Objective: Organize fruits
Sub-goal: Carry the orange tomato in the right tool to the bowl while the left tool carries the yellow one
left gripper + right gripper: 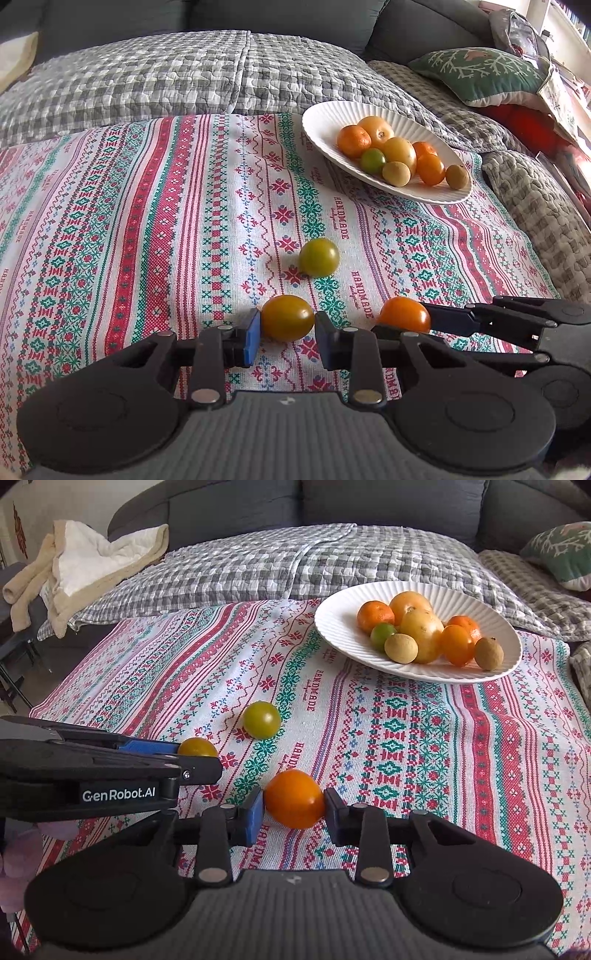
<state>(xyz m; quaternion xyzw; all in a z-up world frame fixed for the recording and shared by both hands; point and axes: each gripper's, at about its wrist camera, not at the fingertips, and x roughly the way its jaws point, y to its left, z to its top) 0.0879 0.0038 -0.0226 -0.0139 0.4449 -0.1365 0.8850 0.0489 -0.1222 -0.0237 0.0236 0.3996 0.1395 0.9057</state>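
- Now the left gripper is closed on an amber tomato, its blue pad touching one side and the dark pad the other.
- Just beside it, the right gripper is closed on an orange tomato, with both pads against the fruit's sides.
- Both held tomatoes sit low over the patterned cloth; whether they touch it I cannot tell.
- From the right wrist view, the left gripper reaches in from the left edge, and the amber tomato shows only partly above its fingers.
- From the left wrist view, the right gripper comes in from the right edge, with the orange tomato at its tips.
- A green tomato lies loose on the cloth, a little beyond the two held ones and apart from both grippers.
- A white plate stands further back on the cloth, to the right, holding a pile of eight small orange, yellow and green fruits.
- Behind the cloth lies a grey checked quilt, and a green cushion rests at the far right.
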